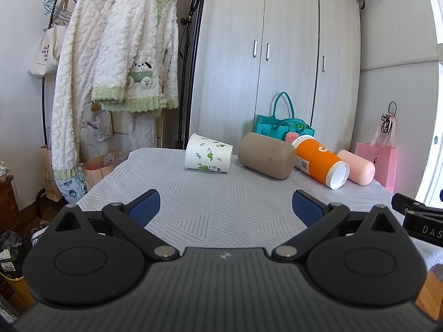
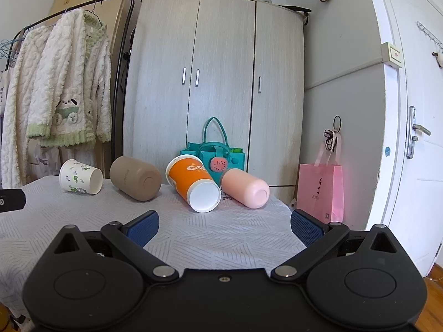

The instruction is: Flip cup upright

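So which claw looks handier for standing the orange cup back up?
Probably the right claw: the orange cup lies almost straight ahead of its open fingers. From the left claw, also open, it lies off to the right.

From my left-hand camera, the clearest lettering is "DAS" in pale capitals on a black plastic gripper part (image 1: 423, 222) poking in at the right edge, cut off by the frame. The cream canvas tote bag (image 1: 45, 52) hanging on the clothes rack carries dark print; I can make out "FAS" and "THE", the rest is folded away. The orange paper cup with white rim (image 2: 191, 184) lying on its side shows white letters starting "Co" in my right-hand view, and a small QR code on its side in the left one. A yellow bin (image 1: 8, 269) at the lower left bears a tag reading "0018".
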A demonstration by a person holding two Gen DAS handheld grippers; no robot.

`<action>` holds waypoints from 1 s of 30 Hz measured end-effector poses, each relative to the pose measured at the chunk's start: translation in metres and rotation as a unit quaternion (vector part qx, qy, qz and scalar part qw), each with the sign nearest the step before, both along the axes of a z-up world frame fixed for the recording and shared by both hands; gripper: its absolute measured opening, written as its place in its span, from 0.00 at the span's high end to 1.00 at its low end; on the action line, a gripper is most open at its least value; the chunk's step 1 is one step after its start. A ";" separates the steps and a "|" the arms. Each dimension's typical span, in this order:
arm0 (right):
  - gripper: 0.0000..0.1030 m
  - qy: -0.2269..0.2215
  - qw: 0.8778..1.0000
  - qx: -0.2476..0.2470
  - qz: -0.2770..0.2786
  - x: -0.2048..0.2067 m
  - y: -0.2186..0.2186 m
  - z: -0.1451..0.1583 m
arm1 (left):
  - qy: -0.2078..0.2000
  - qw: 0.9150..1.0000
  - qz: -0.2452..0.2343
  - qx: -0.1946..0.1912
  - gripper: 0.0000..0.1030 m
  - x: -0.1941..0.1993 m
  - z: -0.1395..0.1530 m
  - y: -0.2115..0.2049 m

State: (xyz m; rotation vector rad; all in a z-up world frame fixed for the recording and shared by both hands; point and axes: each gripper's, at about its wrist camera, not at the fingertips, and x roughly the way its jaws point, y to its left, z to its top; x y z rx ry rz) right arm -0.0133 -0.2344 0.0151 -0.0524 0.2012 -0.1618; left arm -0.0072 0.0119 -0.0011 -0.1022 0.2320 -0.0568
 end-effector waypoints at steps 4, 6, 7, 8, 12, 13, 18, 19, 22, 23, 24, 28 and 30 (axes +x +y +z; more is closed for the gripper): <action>0.00 -0.008 1.000 0.001 -0.001 -0.002 0.001 0.000 | 0.006 1.000 0.000 -0.001 0.00 -0.003 0.002 0.002; 0.00 -0.010 1.000 0.006 0.008 -0.003 0.001 0.002 | 0.014 1.000 -0.001 0.003 0.00 -0.002 0.007 0.001; 0.00 -0.010 1.000 0.010 0.015 -0.004 0.000 0.005 | 0.018 1.000 0.001 0.005 0.00 -0.002 0.009 0.001; 0.00 -0.014 1.000 0.009 0.023 -0.005 -0.001 0.009 | 0.021 1.000 0.002 0.008 0.00 -0.001 0.012 0.001; 0.00 -0.002 1.000 -0.013 0.021 -0.001 -0.006 0.018 | 0.044 0.999 0.008 0.017 0.00 0.005 0.020 0.000; 0.00 0.008 1.000 -0.009 0.020 0.001 -0.009 0.019 | 0.049 0.999 0.005 0.017 0.00 0.006 0.021 0.001; 0.00 0.030 0.999 0.002 0.036 0.004 -0.022 0.028 | 0.074 0.997 -0.012 0.011 0.00 0.015 0.031 0.003; 0.00 0.034 0.999 0.003 0.041 0.004 -0.023 0.029 | 0.078 0.997 -0.014 0.011 0.00 0.016 0.034 0.004; 0.00 0.043 0.997 0.000 0.069 0.005 -0.025 0.034 | 0.099 0.995 -0.019 0.015 0.00 0.021 0.043 0.008; 0.00 0.046 0.995 0.003 0.089 0.005 -0.025 0.036 | 0.107 0.994 -0.022 0.015 0.00 0.024 0.046 0.010; 0.00 0.048 0.993 0.013 0.111 0.004 -0.027 0.039 | 0.112 0.993 -0.023 0.015 0.00 0.026 0.050 0.013; 0.00 0.065 0.978 0.005 0.198 0.012 -0.019 0.059 | 0.147 0.989 -0.012 0.004 0.00 0.040 0.069 0.029; 0.00 0.073 0.971 -0.012 0.229 0.018 -0.009 0.071 | 0.165 0.986 -0.017 -0.005 0.00 0.048 0.078 0.037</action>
